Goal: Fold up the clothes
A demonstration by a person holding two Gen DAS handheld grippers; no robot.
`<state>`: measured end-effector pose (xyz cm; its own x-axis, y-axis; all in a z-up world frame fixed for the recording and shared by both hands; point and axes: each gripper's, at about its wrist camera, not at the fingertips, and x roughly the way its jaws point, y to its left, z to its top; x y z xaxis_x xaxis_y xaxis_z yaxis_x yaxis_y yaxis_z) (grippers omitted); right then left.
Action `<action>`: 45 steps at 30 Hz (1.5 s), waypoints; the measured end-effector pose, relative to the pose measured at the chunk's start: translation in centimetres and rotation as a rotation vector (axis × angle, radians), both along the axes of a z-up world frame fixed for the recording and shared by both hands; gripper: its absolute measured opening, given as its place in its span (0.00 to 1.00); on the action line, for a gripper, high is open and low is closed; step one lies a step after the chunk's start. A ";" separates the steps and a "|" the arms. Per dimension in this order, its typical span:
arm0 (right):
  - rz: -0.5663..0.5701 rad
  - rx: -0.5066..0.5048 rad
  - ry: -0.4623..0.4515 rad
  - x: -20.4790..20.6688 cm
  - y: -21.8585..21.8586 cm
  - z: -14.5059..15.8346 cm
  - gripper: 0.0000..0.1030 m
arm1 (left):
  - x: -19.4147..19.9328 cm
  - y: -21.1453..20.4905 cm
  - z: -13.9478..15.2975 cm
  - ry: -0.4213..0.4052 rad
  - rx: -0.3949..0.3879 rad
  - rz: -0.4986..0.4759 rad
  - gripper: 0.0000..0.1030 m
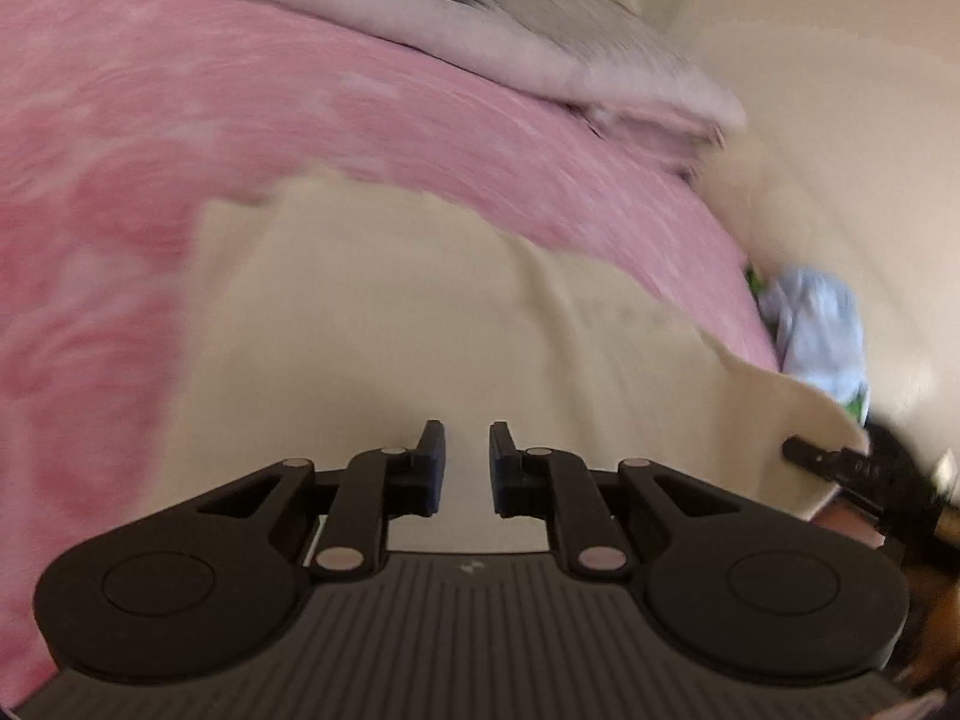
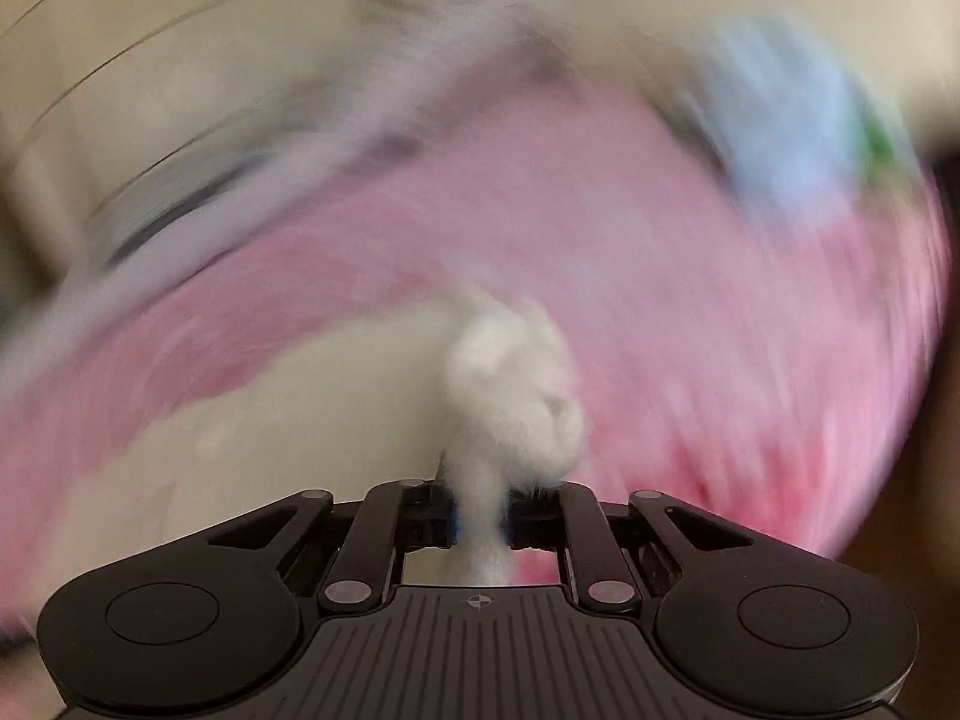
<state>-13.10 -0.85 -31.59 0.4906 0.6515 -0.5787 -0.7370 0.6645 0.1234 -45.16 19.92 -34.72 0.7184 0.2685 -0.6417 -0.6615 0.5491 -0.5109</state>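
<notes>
looks like a home bedroom to me — i'm working over a pink bedspread (image 1: 420,120), folded pale laundry (image 1: 600,72) stacked on it, a cream garment (image 1: 450,312) spread out — plain cream walls (image 1: 840,60) behind.

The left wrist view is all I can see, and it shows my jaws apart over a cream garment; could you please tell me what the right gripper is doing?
Observer: The right gripper is shut on a bunched fold of the cream garment.
Operator: Thank you. Is the cloth pinched deep between the jaws?
Observer: Yes, it runs through them and out the back toward the gripper body.
Operator: Is that view sharp enough to judge the pink blanket?
Observer: No, the pink blanket beyond the jaws is heavily blurred there; only its colour reads.
</notes>
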 end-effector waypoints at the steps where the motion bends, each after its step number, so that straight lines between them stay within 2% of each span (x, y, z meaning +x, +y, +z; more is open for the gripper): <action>1: 0.080 -0.027 -0.124 -2.0 1.6 0.5 0.10 | -1.3 0.5 0.0 -0.027 -0.029 0.026 0.10; 4: 0.355 -0.097 -0.400 -8.7 5.8 0.0 0.09 | -5.0 1.6 0.0 -0.112 -0.114 0.098 0.10; 8: 0.643 -0.251 -0.504 -15.1 8.3 -4.1 0.10 | -8.0 2.2 -0.8 -0.210 -0.224 0.149 0.11; 10: 0.787 -0.329 -0.553 -18.3 9.6 -6.2 0.15 | -8.9 2.4 -1.2 -0.231 -0.271 0.167 0.11; 12: 0.873 -0.367 -0.610 -20.3 9.8 -7.6 0.37 | -9.2 2.5 -1.6 -0.243 -0.308 0.175 0.14; 14: 0.902 -0.345 -0.605 -20.3 9.2 -7.3 0.44 | -9.6 2.4 -1.9 -0.258 -0.333 0.176 0.16; 16: 0.908 -0.279 -0.482 -18.6 8.3 -5.8 0.44 | -9.4 2.6 -2.3 -0.276 -0.361 0.175 0.18; 18: 0.862 -0.187 -0.326 -15.9 7.6 -4.0 0.44 | -8.7 3.0 -2.6 -0.301 -0.387 0.166 0.20; 21: 0.692 -0.007 -0.019 -9.9 6.5 -1.6 0.44 | -7.3 3.6 -2.9 -0.322 -0.402 0.143 0.27; 24: 0.443 0.196 0.405 -2.6 5.5 -2.5 0.44 | -5.5 4.7 -3.6 -0.335 -0.430 0.127 0.28; 26: 0.349 0.324 0.668 0.7 5.2 -4.1 0.44 | -4.3 5.4 -4.1 -0.340 -0.449 0.127 0.30; 27: 0.326 0.393 0.788 2.0 5.2 -5.0 0.44 | -3.7 5.8 -4.4 -0.341 -0.460 0.127 0.31; 29: 0.412 0.464 0.898 2.9 5.3 -5.3 0.44 | -2.7 6.5 -4.7 -0.329 -0.476 0.129 0.31; 30: 0.528 0.494 0.877 2.8 5.4 -4.5 0.44 | -2.2 6.7 -4.9 -0.324 -0.475 0.126 0.31; 32: 0.726 0.553 0.773 2.0 4.8 -2.9 0.44 | -1.9 6.7 -5.0 -0.324 -0.474 0.123 0.31; 33: 0.733 0.588 0.738 2.2 4.2 -2.6 0.44 | -1.9 6.7 -5.1 -0.326 -0.474 0.123 0.31; 35: 0.570 0.589 0.768 4.0 3.9 -3.5 0.44 | -1.9 6.9 -5.3 -0.337 -0.482 0.126 0.31; 38: 0.128 0.286 0.815 6.9 5.3 -6.8 0.44 | -1.7 7.3 -5.6 -0.368 -0.511 0.136 0.31; 39: 0.003 0.164 0.798 7.5 6.2 -7.9 0.42 | -1.5 7.5 -5.7 -0.376 -0.519 0.137 0.31; 40: -0.045 0.113 0.768 7.8 7.2 -8.4 0.36 | -1.3 7.7 -5.8 -0.383 -0.526 0.137 0.31; 41: -0.043 0.122 0.735 7.9 8.2 -8.6 0.32 | -1.2 7.8 -5.8 -0.391 -0.533 0.137 0.31; 45: 0.002 -0.006 0.614 6.6 12.0 -7.7 0.31 | 0.4 8.6 -6.3 -0.412 -0.573 0.127 0.33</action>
<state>-6.46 11.13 -39.28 0.0657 0.6482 -0.7586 -0.5338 0.6652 0.5221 -44.81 28.47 -41.05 0.9181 0.0685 -0.3905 -0.3941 0.0511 -0.9176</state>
